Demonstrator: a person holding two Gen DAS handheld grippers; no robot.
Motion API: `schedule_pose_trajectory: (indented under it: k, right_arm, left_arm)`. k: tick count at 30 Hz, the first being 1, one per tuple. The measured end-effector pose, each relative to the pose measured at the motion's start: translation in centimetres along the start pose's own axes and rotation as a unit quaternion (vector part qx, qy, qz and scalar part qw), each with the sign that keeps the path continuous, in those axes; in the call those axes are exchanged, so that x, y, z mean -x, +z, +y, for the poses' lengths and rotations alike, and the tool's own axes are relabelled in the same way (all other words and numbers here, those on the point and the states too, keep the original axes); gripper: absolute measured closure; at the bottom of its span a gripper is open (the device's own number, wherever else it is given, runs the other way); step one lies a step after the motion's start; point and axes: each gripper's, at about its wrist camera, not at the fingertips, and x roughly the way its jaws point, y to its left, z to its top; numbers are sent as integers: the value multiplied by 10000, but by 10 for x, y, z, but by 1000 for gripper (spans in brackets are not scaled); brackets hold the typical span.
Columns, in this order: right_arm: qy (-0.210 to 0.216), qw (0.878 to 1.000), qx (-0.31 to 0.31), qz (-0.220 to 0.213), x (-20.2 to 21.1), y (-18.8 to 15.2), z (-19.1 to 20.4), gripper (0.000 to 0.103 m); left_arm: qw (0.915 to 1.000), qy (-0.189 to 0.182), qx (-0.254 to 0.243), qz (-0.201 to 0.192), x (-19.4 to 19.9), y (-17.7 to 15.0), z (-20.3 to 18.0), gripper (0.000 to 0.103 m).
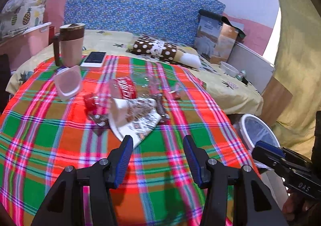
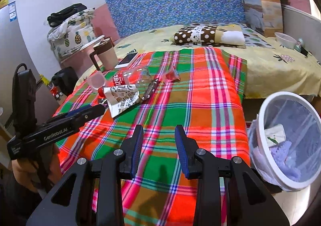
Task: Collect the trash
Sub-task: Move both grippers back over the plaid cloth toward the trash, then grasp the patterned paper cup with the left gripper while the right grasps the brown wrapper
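Note:
Trash lies on a plaid cloth (image 1: pixel 152 165): a printed paper cup (image 1: pixel 134 117), a crushed cola bottle with a red label (image 1: pixel 125 89), a clear plastic cup (image 1: pixel 67 83) and dark snack wrappers (image 1: pixel 161 107). My left gripper (image 1: pixel 158 141) is open and empty, just short of the paper cup. My right gripper (image 2: pixel 159 131) is open and empty over the cloth (image 2: pixel 180 105), right of the trash pile (image 2: pixel 122 95). A white-rimmed bin with a liner (image 2: pixel 289 141) stands to the right of the bed; it also shows in the left wrist view (image 1: pixel 258 131).
A brown-lidded mug (image 1: pixel 71 45) and a phone (image 1: pixel 94 58) sit at the cloth's far left. A polka-dot pillow (image 1: pixel 158 49), a paper bag (image 1: pixel 216 39) and a bowl (image 1: pixel 228 69) lie on the yellow bed. The bin holds some paper.

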Motion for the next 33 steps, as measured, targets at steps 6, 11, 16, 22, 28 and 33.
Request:
schedule_pose_trajectory:
  k: [6, 11, 16, 22, 28, 33]
  right_arm:
    - [43, 9999, 90, 47, -10, 7, 6, 68]
    - [72, 9998, 134, 113, -21, 12, 9, 68]
    - [110, 9997, 126, 188, -30, 13, 10, 68]
    - [110, 9995, 70, 304, -38, 13, 6, 68]
    - [117, 9992, 13, 383, -44, 13, 4, 68]
    - [142, 9990, -17, 412, -45, 13, 4, 68]
  left_arm:
    - [9998, 217, 41, -7, -10, 13, 23, 51]
    - [9996, 295, -6, 51, -25, 23, 36, 51]
    - [9995, 256, -110, 133, -42, 32, 44, 51]
    - [9989, 188, -342, 255, -63, 39, 47, 51]
    - [9984, 20, -466, 333, -74, 41, 46, 51]
    - [9969, -449, -481, 430, -70, 35, 40, 51]
